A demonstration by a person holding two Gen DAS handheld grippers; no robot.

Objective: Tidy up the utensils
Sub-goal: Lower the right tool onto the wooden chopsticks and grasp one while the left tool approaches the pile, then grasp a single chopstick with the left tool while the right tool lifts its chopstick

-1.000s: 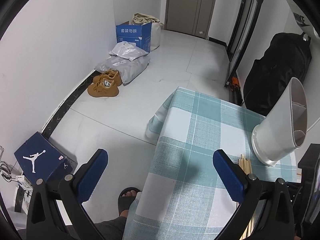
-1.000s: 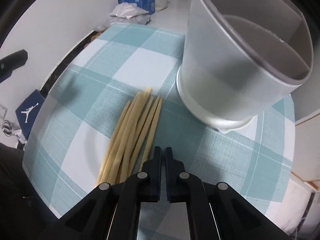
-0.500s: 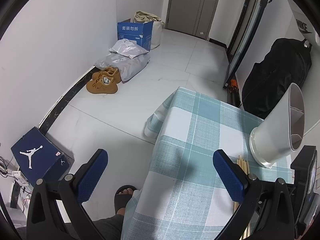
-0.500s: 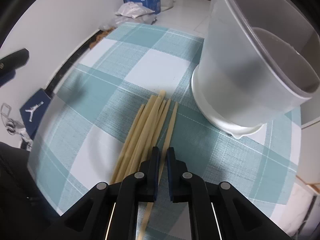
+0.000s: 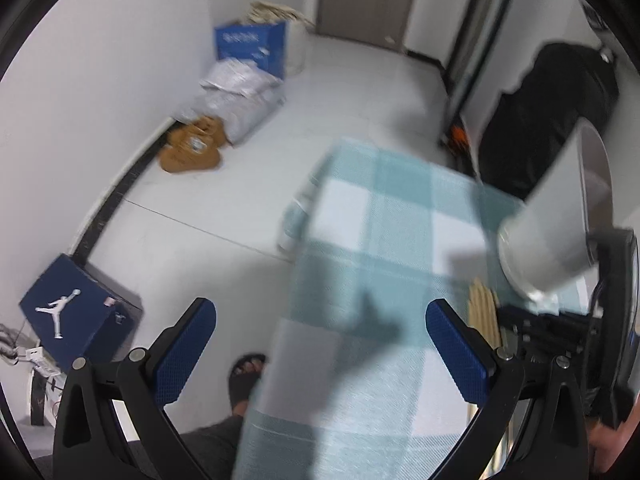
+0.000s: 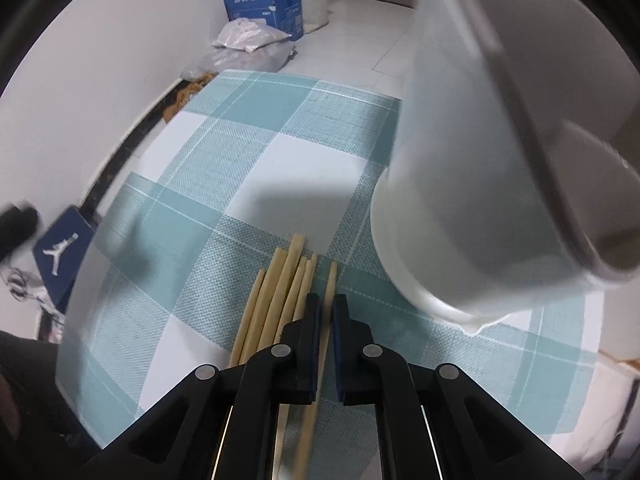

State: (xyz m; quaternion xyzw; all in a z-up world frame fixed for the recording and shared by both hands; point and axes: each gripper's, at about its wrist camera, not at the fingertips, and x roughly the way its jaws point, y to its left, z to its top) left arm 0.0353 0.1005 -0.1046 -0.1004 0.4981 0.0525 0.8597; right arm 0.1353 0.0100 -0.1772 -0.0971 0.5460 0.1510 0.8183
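Checked teal cloth covers the table, and on it a bundle of wooden chopsticks lies just left of the right gripper. Its jaws are nearly shut on a single chopstick set slightly apart from the rest. Ahead and to the right stands the white holder. The left gripper hangs wide open, holding nothing. Judging by this, lifting should be straight up, keeping the stick clear of the bundle before tipping it into the holder.
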